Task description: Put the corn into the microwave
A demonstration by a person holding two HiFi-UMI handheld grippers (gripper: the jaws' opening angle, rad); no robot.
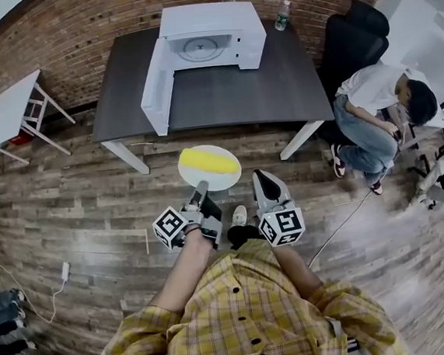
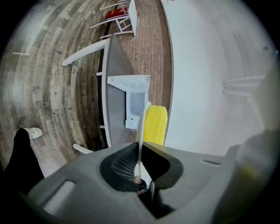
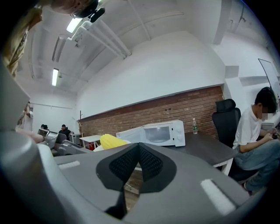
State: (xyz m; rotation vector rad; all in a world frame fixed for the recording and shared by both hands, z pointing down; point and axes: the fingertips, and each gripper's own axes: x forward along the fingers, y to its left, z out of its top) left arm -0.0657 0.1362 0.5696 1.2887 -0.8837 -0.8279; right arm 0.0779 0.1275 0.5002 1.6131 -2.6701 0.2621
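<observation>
My left tongs (image 1: 200, 188) clamp the plate (image 1: 219, 182) rim; corn (image 1: 207, 162) lies crosswise, microwave (image 1: 211, 45) at twelve o'clock; right tongs (image 1: 262, 177) closed, empty.

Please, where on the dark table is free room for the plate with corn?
Free: the dark rectangular table in front of the white microwave, right of its open door; also the strip left of that door. Crowded: rear middle, and by the plastic bottle.
</observation>
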